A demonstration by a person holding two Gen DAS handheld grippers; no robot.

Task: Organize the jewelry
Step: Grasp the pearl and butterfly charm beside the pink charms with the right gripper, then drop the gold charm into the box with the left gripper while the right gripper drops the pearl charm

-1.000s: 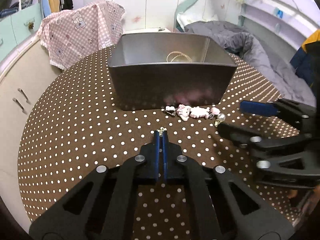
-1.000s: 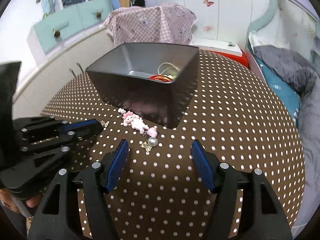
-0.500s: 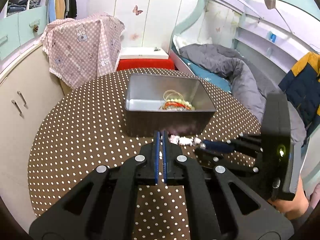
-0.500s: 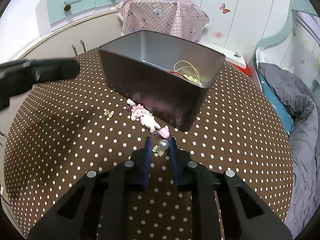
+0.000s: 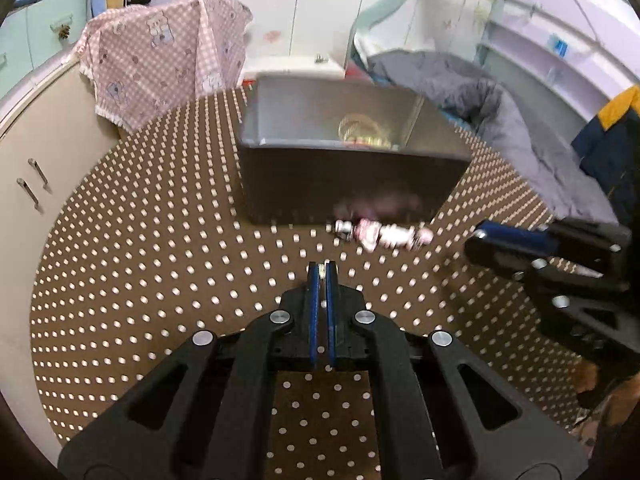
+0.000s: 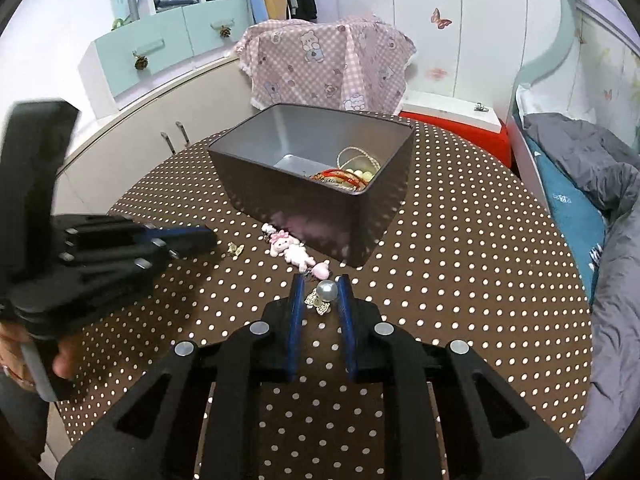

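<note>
A dark grey box (image 6: 312, 200) (image 5: 348, 184) stands mid-table and holds beads and red bangles (image 6: 352, 172). In front of it lie a pink character charm (image 6: 288, 248) (image 5: 380, 234) and a small gold charm (image 6: 235, 249). My right gripper (image 6: 320, 292) is shut on a pearl brooch with a gold butterfly (image 6: 327, 291), which sits between its blue pads just off the cloth. My left gripper (image 5: 321, 266) is shut with nothing visible between its pads. In the right wrist view its tips (image 6: 208, 236) hover just left of the gold charm.
The round table wears a brown cloth with white dots (image 6: 460, 260). A pink checked cloth (image 6: 328, 64) hangs over furniture behind it. Cream cabinets (image 5: 36, 184) stand on the left and a bed with grey bedding (image 6: 592, 176) on the right. A person's hand (image 6: 24, 360) holds the left gripper.
My right jaws have gone from wide apart to shut around the pearl brooch. The left gripper pulled up and back from the gold charm, then came closer to the box again, staying shut.
</note>
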